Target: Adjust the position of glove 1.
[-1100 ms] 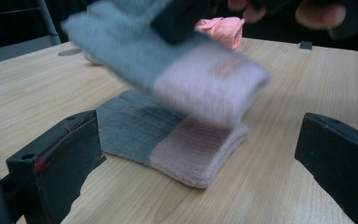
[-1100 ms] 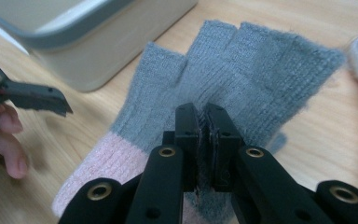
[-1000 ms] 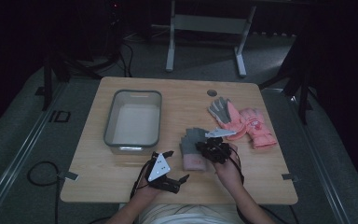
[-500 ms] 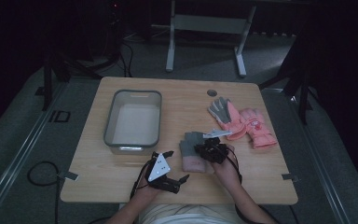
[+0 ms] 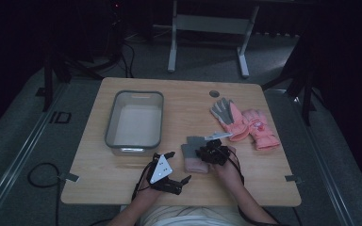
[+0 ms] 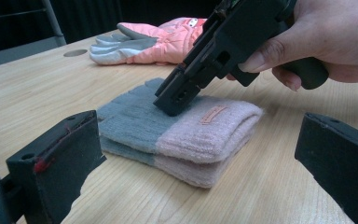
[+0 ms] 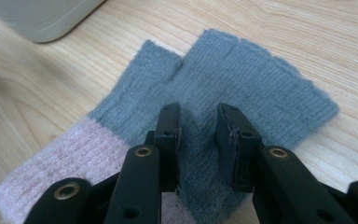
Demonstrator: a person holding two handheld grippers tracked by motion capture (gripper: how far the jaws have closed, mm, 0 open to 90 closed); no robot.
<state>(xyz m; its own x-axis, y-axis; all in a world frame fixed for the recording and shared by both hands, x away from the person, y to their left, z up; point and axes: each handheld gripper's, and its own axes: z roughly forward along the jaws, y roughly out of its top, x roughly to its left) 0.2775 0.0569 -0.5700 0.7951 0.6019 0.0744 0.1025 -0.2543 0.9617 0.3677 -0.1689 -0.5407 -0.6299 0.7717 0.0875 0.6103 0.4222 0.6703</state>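
The right tool (image 5: 206, 153) is pressing down on the knitted gloves (image 7: 242, 88), its jaws narrowed with a ridge of grey knit bunching up between them, pinched on the top glove. The gloves are lying stacked as a pair, grey at the finger end and pink at the cuff, flat on the counter (image 5: 122, 174) toward its near edge, just right of the middle. In the left gripper view the right tool (image 6: 177, 95) is coming down at a slant onto the grey part, close to where the pink cuff begins, with the person's hand (image 6: 335, 37) wrapping the handle. The left tool (image 5: 178, 167) is sitting low beside the gloves, jaws spread wide, gripping nothing. The grey bin (image 5: 111, 136) is standing left of the gloves, and the pink ski gloves (image 5: 250, 125) are lying farther back on the right.
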